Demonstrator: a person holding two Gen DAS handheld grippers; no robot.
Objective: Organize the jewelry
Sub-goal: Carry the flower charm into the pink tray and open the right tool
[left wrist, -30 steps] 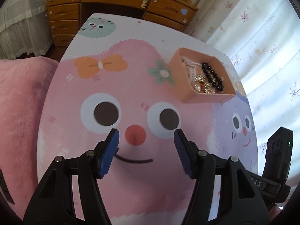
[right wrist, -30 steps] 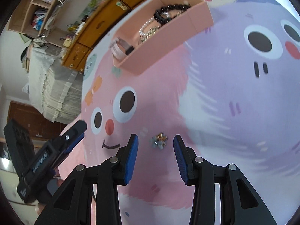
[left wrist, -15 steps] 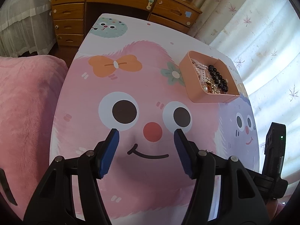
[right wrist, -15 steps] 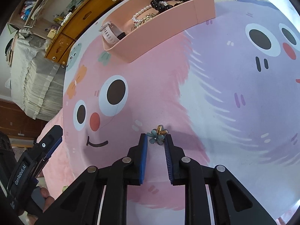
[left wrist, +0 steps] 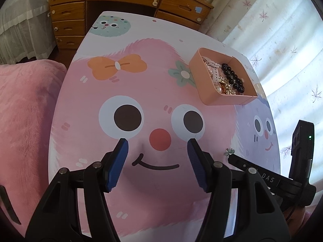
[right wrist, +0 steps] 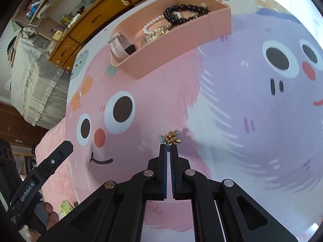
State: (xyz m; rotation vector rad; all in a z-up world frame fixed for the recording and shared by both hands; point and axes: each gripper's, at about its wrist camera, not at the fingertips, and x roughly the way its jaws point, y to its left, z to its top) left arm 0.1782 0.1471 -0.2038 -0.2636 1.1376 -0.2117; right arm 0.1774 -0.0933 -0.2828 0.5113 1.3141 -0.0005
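1. The right gripper (right wrist: 169,148) has closed since a second ago: then its blue pads stood wide apart on either side of the small trinket lying on the table, and now they are pinched together on it.
2. That trinket, a little flower earring (right wrist: 169,138) with gold beads, sticks out past the fingertips and casts a shadow on the tabletop behind it; I cannot tell whether it has left the surface.
3. From the left side the same earring (left wrist: 230,151) shows as a pale green speck at the tip of the right gripper's black finger.
4. The left gripper (left wrist: 157,148) remains spread wide, gripping nothing, over the printed smile of the pink cartoon face on the table (left wrist: 80,92); its view has pulled back, so more of the face shows than before.
5. The pink tray (right wrist: 153,60) sits well apart from the earring, toward the far edge, unmoved.
6. Inside the tray lie a black bead bracelet (right wrist: 182,14), a pearl strand with gold chains (right wrist: 154,29) and a pink-strapped watch (right wrist: 121,45).
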